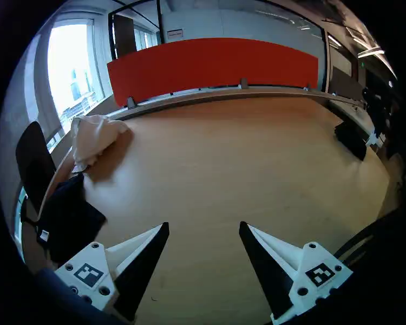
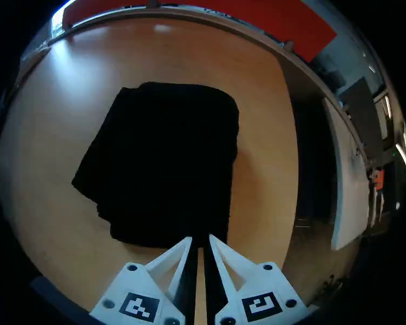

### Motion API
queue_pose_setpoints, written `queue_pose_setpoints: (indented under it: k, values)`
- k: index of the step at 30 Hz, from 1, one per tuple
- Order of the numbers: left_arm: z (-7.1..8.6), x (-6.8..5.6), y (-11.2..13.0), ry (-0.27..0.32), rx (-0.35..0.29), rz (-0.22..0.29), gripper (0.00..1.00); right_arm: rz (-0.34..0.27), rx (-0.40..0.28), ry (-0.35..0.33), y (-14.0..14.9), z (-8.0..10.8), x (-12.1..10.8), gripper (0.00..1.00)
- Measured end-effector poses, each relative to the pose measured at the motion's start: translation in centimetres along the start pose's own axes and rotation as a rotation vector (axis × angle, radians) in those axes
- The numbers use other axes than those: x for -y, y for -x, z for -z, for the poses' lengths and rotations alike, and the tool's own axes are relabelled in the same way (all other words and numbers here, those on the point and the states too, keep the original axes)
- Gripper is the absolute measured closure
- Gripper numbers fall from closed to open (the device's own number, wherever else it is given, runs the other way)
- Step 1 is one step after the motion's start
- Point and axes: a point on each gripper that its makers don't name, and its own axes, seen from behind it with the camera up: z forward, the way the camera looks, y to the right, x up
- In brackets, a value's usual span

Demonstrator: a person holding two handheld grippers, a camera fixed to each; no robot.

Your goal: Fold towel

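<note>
**A:** Right gripper view: the black towel (image 2: 165,162) lies flat on the worktop (image 2: 262,179), stretching away from me.

**B:** And your right claw (image 2: 200,238)?

**A:** At the towel's near edge, fingers almost together. Whether cloth is pinched between them, I cannot tell.

**B:** How will it handle?

**A:** Light and limp, I reckon, so it'll sag. I'd grip the hem or a corner.

**B:** Left claw (image 1: 203,225)?

**A:** Wide open, empty, over bare worktop.

The towel (image 2: 165,162) is matt black cloth on a smooth, faintly glossy wood-look table (image 2: 51,108); the cream bundle (image 1: 95,138), upper left in the left gripper view, is probably crumpled fabric.
</note>
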Motion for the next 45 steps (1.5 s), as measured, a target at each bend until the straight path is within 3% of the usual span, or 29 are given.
queue_pose_setpoints:
  k: [9, 13, 21, 26, 33, 35, 45]
  values:
    - [-0.1, 0.0, 0.0, 0.0, 0.001, 0.0, 0.04, -0.016, -0.007, 0.012, 0.0, -0.1, -0.2, 0.89]
    - [-0.1, 0.1, 0.0, 0.0, -0.001, 0.003, 0.04, -0.022, -0.017, 0.021, 0.1, 0.2, -0.3, 0.81]
    - [-0.1, 0.1, 0.0, 0.003, -0.005, 0.008, 0.04, -0.044, -0.036, 0.043, 0.2, 0.9, -0.6, 0.75]
    - [-0.1, 0.0, -0.1, 0.008, -0.01, 0.008, 0.04, -0.047, -0.044, 0.049, 0.4, 1.5, -0.4, 0.59]
    - [-0.2, -0.3, -0.4, 0.016, -0.02, 0.012, 0.04, -0.052, -0.069, 0.052, 0.5, 2.4, 0.0, 0.08]
    - [-0.2, -0.3, -0.5, 0.018, -0.023, 0.012, 0.04, -0.058, -0.081, 0.049, 0.4, 2.7, 0.2, 0.0]
    - [-0.1, -0.3, -0.7, 0.023, -0.032, 0.015, 0.04, -0.107, -0.146, 0.011, -1.2, 3.8, 1.5, 0.0]
